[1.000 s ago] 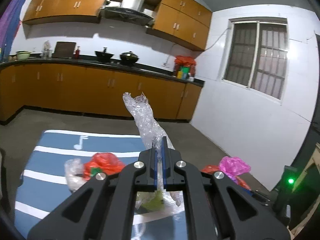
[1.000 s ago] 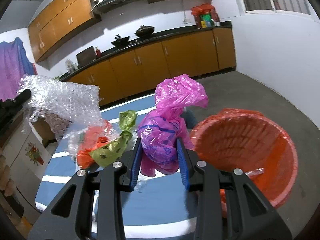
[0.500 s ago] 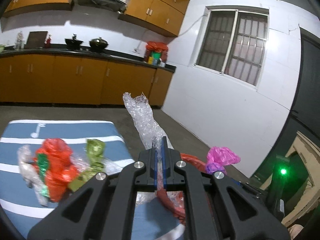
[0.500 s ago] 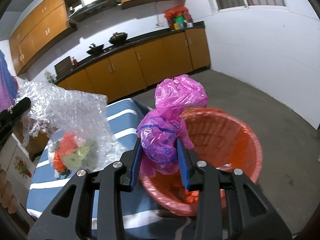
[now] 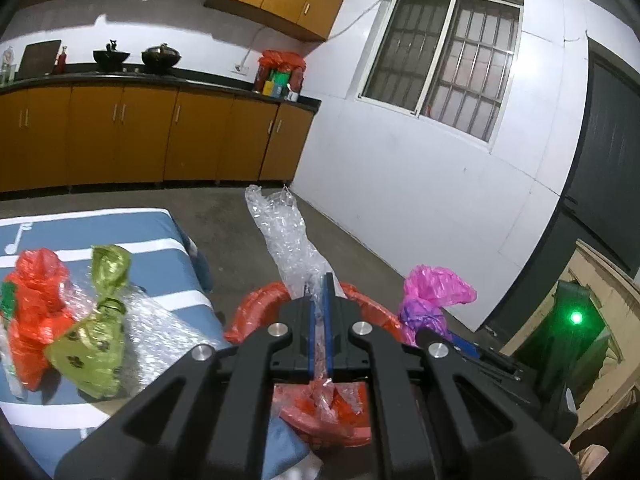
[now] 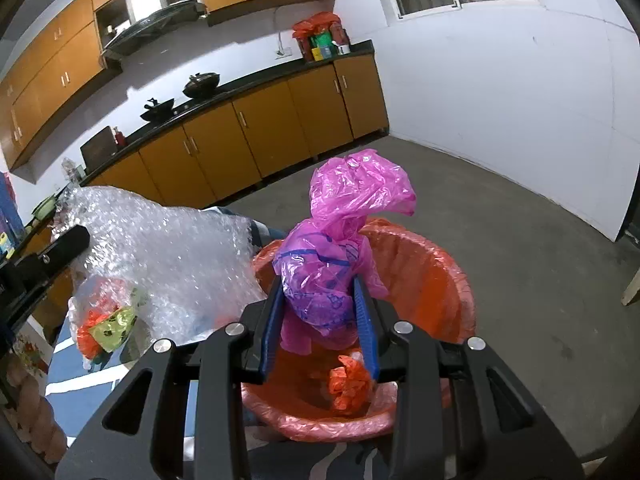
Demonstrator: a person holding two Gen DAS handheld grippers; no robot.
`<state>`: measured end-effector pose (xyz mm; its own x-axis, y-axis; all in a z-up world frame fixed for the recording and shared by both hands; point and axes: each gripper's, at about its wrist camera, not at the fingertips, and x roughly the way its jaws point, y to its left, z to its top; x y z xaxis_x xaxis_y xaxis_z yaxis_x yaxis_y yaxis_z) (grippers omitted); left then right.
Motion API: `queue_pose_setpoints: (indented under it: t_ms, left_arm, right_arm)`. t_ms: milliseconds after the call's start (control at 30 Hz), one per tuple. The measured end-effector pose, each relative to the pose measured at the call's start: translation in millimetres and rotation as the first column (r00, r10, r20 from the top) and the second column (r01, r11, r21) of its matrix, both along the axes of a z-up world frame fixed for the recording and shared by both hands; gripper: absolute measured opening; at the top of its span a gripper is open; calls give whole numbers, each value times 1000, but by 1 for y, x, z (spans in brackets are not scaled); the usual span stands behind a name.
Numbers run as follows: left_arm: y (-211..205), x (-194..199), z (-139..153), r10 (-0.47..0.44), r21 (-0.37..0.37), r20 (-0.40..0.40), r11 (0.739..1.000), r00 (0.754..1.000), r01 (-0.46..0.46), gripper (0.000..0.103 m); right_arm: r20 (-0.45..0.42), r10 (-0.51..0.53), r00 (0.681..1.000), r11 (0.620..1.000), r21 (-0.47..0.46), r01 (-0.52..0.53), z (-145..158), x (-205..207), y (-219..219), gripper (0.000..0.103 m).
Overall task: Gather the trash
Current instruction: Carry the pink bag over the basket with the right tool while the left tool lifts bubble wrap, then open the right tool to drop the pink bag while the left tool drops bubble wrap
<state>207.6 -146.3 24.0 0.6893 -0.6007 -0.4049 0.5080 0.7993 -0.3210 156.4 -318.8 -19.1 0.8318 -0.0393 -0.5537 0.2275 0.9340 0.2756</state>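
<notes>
My left gripper (image 5: 319,280) is shut on a sheet of clear bubble wrap (image 5: 286,240), which sticks up past the fingertips above the orange bin (image 5: 256,312). In the right wrist view the bubble wrap (image 6: 160,252) spreads wide at the left, over the bin's left rim. My right gripper (image 6: 320,288) is shut on a crumpled pink plastic bag (image 6: 336,248), held over the orange bin (image 6: 448,280). The same pink bag (image 5: 432,296) shows at the right in the left wrist view. An orange scrap (image 6: 348,384) lies inside the bin.
A blue striped table (image 5: 160,264) at the left carries a red bag (image 5: 32,312), an olive-green bag (image 5: 96,336) and more bubble wrap (image 5: 160,332). Orange kitchen cabinets (image 5: 120,136) line the far wall. Bare grey floor (image 6: 520,248) lies right of the bin.
Both grippers have swung right, from over the table to over the orange bin, each keeping its load. The bin now sits under both; the table's trash has slid left.
</notes>
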Motion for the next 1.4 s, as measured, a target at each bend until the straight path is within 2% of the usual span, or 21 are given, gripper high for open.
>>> queue_pose_setpoints:
  t_ms: [233,433,467,533,567,733,900,1067,1133,1300,1400]
  left_arm:
    - [-21,4,-15,-45,27,-16,999,999,45,5]
    - [-30,10,-32,-57,53,-63,997,996,60,7]
    - [-32,10,-34,-54,58,-69,997,996,58,9]
    - [-33,12,-38,-53,64,-84,996,995,59,27]
    - [-32,12,-40,-48,65,-90,996,995,54,31]
    - [-22,13,-45,-20,75,-103,997,994,28,36]
    - [6,6,-46,56,96,-90,994,994,-47,46]
    - [35,-7,-49,148,152,-63,979,987,-137,54]
    - [46,-12,-49,180,171,-51,971,982,-169,57]
    - [89,-22,-50,294,203,-16,937,956,-285,65]
    - [119,-26,-50,370,221,4,906,929,-362,68]
  right_arm:
    - [-7,-16,1000,1000,16,17,-6,2,-7,35]
    - [-10,-9,1000,1000,17,10,-7,6,-4,35]
    - [-12,-9,1000,1000,16,9,-7,5,-4,37]
    - [-15,-7,1000,1000,23,8,-8,5,-6,38]
    - [-14,-6,1000,1000,27,7,-7,6,-6,43]
    - [-18,-14,1000,999,36,14,-9,2,-7,45]
    - [-24,-24,999,999,31,25,-12,-4,-8,47]
    - [-32,-7,999,1000,-4,7,-12,-2,2,47]
    - [-31,5,1000,1000,-24,-6,-10,-1,11,50]
    - [-20,44,999,996,-73,-46,-5,4,34,67]
    - [-11,92,996,989,-115,-93,0,10,56,70]
